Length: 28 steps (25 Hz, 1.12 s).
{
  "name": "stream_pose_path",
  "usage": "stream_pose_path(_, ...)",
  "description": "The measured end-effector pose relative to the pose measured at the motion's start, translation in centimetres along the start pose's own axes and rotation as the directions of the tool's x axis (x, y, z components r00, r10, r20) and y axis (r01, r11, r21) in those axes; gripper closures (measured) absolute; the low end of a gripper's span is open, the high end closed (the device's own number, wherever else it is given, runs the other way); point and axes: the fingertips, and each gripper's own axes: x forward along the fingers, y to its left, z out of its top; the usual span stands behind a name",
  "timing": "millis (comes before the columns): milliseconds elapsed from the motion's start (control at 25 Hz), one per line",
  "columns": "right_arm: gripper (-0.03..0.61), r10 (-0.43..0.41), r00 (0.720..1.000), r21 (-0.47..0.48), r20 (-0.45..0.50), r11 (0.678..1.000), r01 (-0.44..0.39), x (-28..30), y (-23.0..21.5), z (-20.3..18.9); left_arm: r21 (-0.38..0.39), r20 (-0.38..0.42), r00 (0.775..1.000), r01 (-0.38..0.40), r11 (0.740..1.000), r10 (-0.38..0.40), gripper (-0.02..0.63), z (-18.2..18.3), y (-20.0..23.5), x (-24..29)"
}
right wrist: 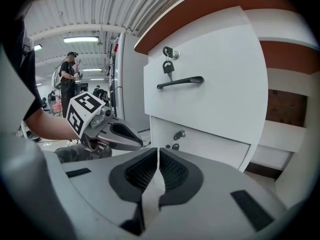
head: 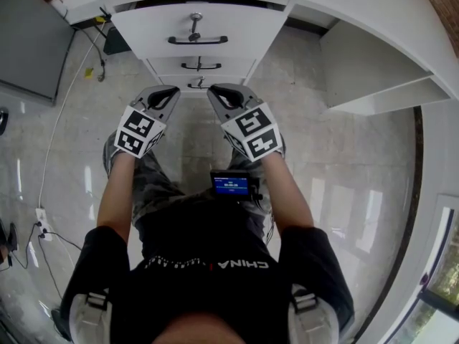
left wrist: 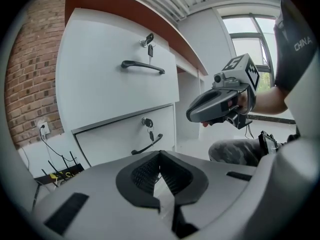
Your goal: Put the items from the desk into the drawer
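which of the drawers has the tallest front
The top drawer, right under the desk top: its white front is clearly taller than that of the drawer below it.

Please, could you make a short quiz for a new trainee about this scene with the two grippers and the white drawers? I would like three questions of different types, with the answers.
1. True or false: the left gripper holds an item between its jaws.
2. What hangs from the lock of the top drawer?
A. a key
B. a cloth
C. nothing
3. Fill in the blank: in the right gripper view, the jaws of the right gripper are ____.

Key
1. False: its jaws are together with nothing between them.
2. A: the key hangs just above the dark handle.
3. Shut, and empty.
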Motion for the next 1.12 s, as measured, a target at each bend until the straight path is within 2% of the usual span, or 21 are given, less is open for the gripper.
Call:
stream_pose_path(400, 0.554, -0.022, 0.999, 0.035, -0.046, 0.999, 0.024, 0.6, -0.1, -0.5, 0.026, -0.01, 0.999, 0.052, 0.998, -0.052, 0.601, 0.4, 0.4, 0.0)
stream_pose_path(560, 0.554, -0.005, 0.997, 0.085, -0.079, 0.996, 0.012, -1.3, 0.1, 1.4, 0.022, -0.045, 0.994, 0.097, 0.995, -0.096, 0.601, 3.0, -0.4, -1.0)
stream_pose_path(760, 0.554, 0.035, 0.991, 0.123, -0.126, 0.992, -0.019, -6.1, 1.1, 7.9, 0.014, -0.1, 0.982, 0.161, 0.987, -0.159, 0.601, 10.2, -1.8, -5.5)
stream_pose_path(920, 0.554, 0.042, 0.99, 0.143, -0.137, 0.989, -0.022, -10.9, 1.6, 15.8, -0.006, -0.113, 0.975, 0.19, 0.982, -0.19, 0.601, 18.1, -2.2, -10.4)
stream_pose_path(1120, 0.554, 0.054, 0.987, 0.16, -0.152, 0.987, -0.03, -17.5, 3.0, 26.5, -0.039, -0.111, 0.977, 0.181, 0.983, -0.184, 0.601, 29.2, -2.3, -17.4)
